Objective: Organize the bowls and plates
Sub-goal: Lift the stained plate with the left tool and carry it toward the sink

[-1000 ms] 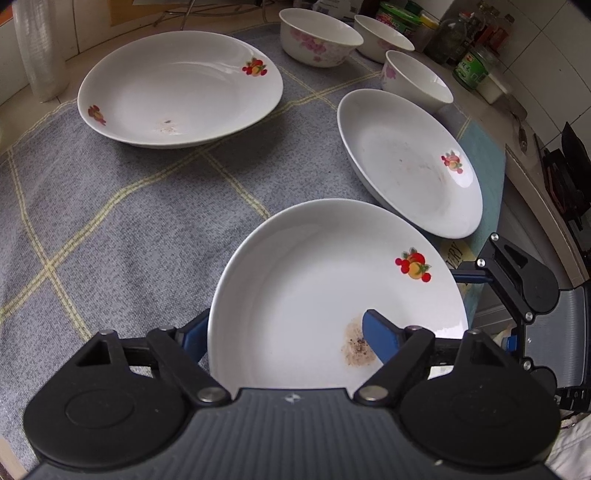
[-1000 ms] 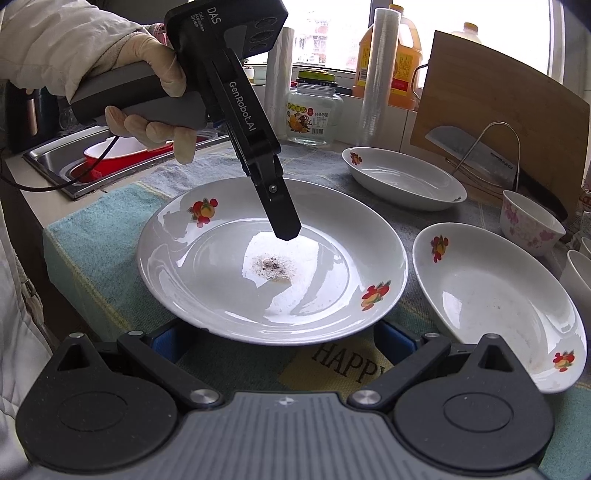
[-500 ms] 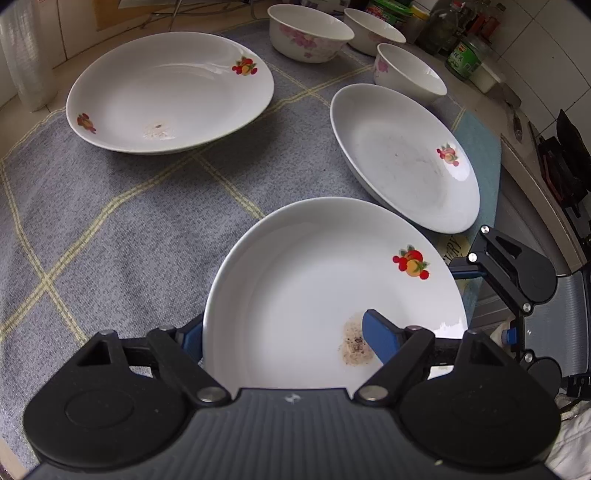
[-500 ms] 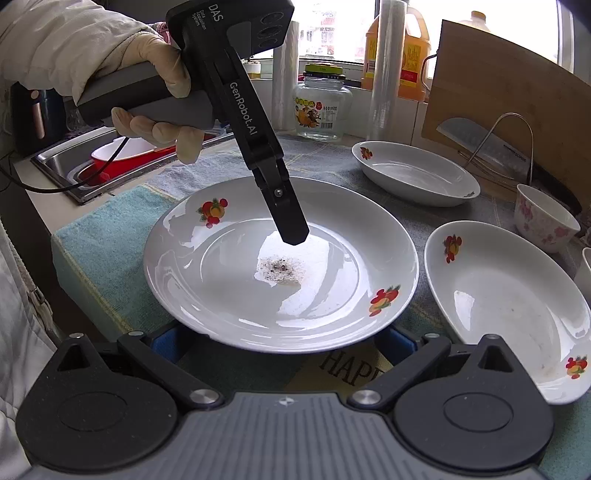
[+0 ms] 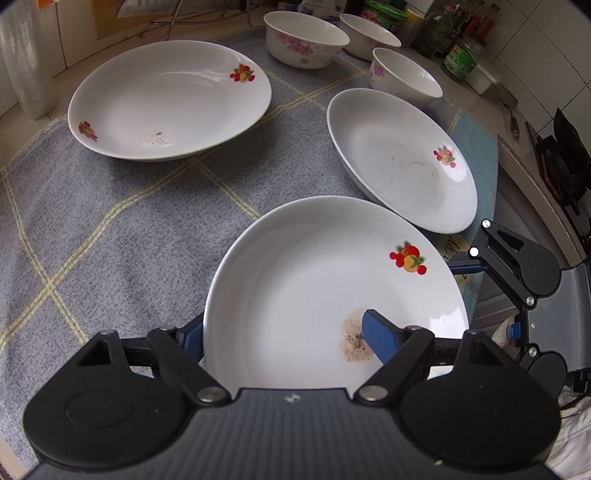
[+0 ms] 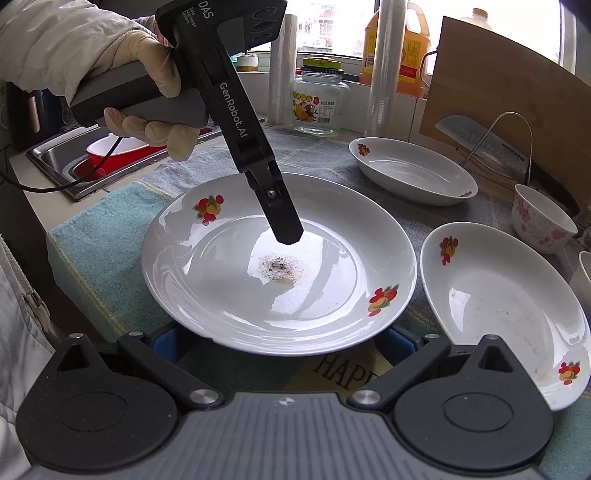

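Grey checked cloth (image 5: pixel 122 236) covers the kitchen counter under my rig. My left gripper (image 5: pixel 284 334) is clamped on the near rim of a dirty fruit-print plate (image 5: pixel 314 288), one blue pad inside the dish and one beneath it. My right gripper (image 6: pixel 284 345) sits at the plate's opposite edge, fingers apart on either side. Two more plates (image 5: pixel 170 99) and three floral bowls (image 5: pixel 306 44) lie beyond.

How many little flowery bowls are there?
3. In the left wrist view, the largest bowl sits farthest left, another bowl behind it, and the nearest bowl beside a plate. More may be hidden.
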`<state>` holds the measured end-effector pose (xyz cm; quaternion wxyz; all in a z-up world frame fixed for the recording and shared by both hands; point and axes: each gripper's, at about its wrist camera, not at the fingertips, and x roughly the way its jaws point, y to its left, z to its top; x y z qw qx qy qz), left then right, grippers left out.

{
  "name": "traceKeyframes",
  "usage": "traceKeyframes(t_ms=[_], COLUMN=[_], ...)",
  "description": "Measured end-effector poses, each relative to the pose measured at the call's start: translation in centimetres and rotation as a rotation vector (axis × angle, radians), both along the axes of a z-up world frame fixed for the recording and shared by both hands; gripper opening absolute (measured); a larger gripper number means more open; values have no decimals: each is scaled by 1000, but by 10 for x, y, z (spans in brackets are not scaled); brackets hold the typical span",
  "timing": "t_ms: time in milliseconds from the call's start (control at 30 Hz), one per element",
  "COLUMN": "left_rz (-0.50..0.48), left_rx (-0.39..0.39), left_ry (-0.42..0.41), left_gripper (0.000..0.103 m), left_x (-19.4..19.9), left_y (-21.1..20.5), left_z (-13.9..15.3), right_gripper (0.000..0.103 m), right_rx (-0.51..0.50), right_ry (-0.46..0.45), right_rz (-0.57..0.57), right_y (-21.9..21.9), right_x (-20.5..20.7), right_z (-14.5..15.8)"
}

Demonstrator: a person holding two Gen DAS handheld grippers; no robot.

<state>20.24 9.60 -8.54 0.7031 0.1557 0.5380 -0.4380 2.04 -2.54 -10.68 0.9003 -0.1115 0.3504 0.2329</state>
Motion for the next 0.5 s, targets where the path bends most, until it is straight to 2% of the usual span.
traceKeyframes(t_ms=[133,500], left_rz=[-8,54], left_rx=[-3,-31], left_ry=[-21,-48], left_gripper=[83,83], left_x=[-3,-1], left_y=[-1,22], left_z=[4,15], right_gripper=[103,103], right_rx=[-10,-21], right_ry=[-4,-17], right_rz=[0,45], right_y=[0,9], right_x=[0,12], right_z=[2,10])
